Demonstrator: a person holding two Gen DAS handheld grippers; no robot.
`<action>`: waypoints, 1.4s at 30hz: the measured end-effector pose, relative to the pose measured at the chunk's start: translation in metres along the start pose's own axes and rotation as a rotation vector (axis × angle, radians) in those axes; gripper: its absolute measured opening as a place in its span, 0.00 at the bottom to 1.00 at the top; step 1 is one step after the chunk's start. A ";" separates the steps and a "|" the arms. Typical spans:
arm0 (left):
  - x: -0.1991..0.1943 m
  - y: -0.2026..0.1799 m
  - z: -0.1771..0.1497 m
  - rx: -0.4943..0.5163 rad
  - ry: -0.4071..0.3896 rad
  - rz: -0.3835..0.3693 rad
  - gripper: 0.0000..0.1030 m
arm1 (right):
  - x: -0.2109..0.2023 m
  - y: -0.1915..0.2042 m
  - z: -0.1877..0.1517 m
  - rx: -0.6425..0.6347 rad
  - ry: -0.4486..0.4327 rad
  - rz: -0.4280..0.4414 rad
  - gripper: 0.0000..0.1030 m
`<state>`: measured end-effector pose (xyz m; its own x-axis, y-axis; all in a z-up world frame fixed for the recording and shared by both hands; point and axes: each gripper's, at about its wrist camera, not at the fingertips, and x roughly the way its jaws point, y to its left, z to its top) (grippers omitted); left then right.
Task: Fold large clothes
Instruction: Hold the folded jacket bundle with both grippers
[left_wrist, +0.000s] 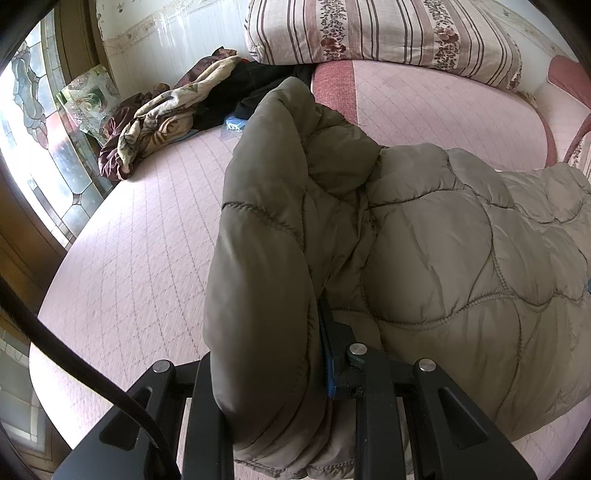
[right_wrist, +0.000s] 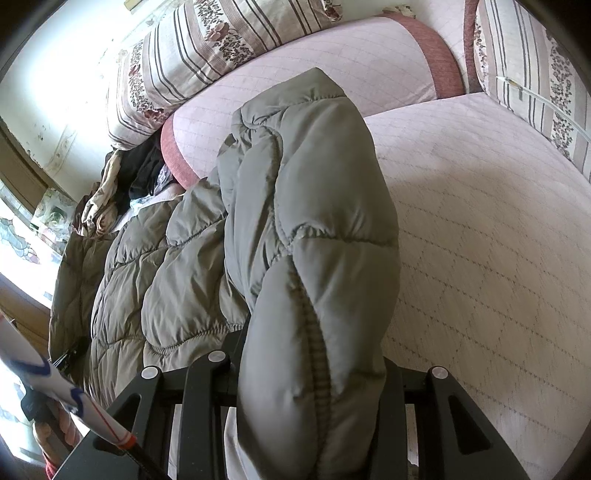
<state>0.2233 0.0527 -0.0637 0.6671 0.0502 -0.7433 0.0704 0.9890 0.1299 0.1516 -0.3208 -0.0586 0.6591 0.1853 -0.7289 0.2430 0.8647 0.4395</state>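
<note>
An olive-grey quilted puffer jacket (left_wrist: 443, 240) lies on the pink quilted bed (left_wrist: 147, 240). My left gripper (left_wrist: 273, 369) is shut on a thick fold of the jacket's left edge, which bulges up between the jaws; one blue finger pad (left_wrist: 328, 373) shows beside the fabric. In the right wrist view my right gripper (right_wrist: 310, 369) is shut on another padded fold of the jacket (right_wrist: 317, 221), held above the bed (right_wrist: 498, 240). The fingertips are hidden by fabric in both views.
A pile of crumpled clothes (left_wrist: 166, 110) lies at the far left of the bed by a stained-glass window (left_wrist: 37, 110). A striped floral folded quilt (left_wrist: 388, 33) sits at the bed's head. Another striped quilt (right_wrist: 535, 74) lies at the right.
</note>
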 end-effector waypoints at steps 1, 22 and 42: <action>0.000 0.000 0.000 -0.001 0.000 -0.001 0.22 | -0.001 0.000 -0.001 0.002 0.000 -0.002 0.37; -0.002 -0.007 -0.011 0.009 0.000 0.031 0.22 | 0.016 0.000 0.001 -0.001 -0.002 -0.069 0.37; 0.050 -0.011 0.022 0.026 0.030 0.068 0.24 | 0.037 -0.012 0.016 0.087 -0.013 -0.114 0.43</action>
<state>0.2723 0.0414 -0.0877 0.6482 0.1214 -0.7517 0.0453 0.9793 0.1973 0.1848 -0.3313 -0.0825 0.6326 0.0815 -0.7702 0.3777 0.8357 0.3986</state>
